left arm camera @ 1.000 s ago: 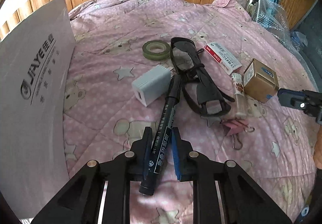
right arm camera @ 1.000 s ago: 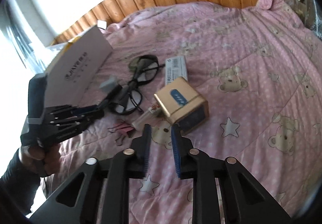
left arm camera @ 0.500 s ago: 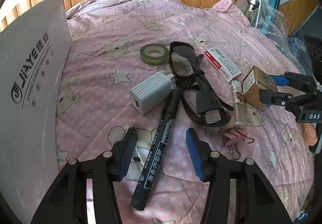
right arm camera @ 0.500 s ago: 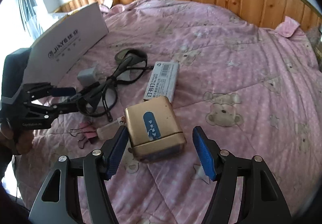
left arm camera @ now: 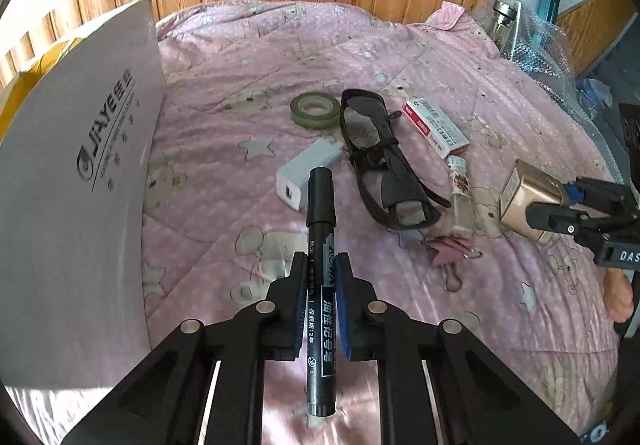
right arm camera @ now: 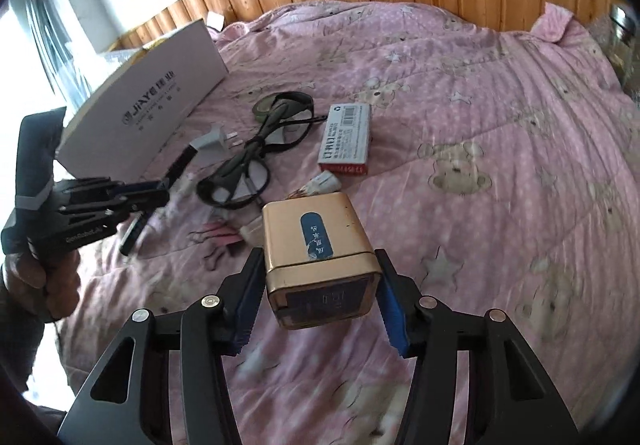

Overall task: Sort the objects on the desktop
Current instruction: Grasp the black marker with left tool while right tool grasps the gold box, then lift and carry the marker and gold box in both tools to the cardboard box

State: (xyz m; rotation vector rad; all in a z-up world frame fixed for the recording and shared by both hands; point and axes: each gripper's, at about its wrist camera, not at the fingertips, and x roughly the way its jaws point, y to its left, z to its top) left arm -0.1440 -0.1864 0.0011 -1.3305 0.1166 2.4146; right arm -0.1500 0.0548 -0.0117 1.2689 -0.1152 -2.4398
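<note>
Pink quilt (left arm camera: 248, 57); marker (left arm camera: 321, 245) pinched between left gripper (left arm camera: 321, 265) pads, seemingly lifted.

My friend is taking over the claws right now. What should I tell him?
Left claw: shut on the marker, lifted.
Right claw: around the gold tin; whether it grips is unclear.
On the quilt: tape, glasses, charger, staples box, small bottle, pink clip.
Nothing is sorted yet; all of it is left.

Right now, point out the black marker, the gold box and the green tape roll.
black marker (left arm camera: 320, 245), left wrist view, on its barrel.
gold box (right arm camera: 312, 235), right wrist view, on its top face.
green tape roll (left arm camera: 315, 110), left wrist view, on its rim.
</note>
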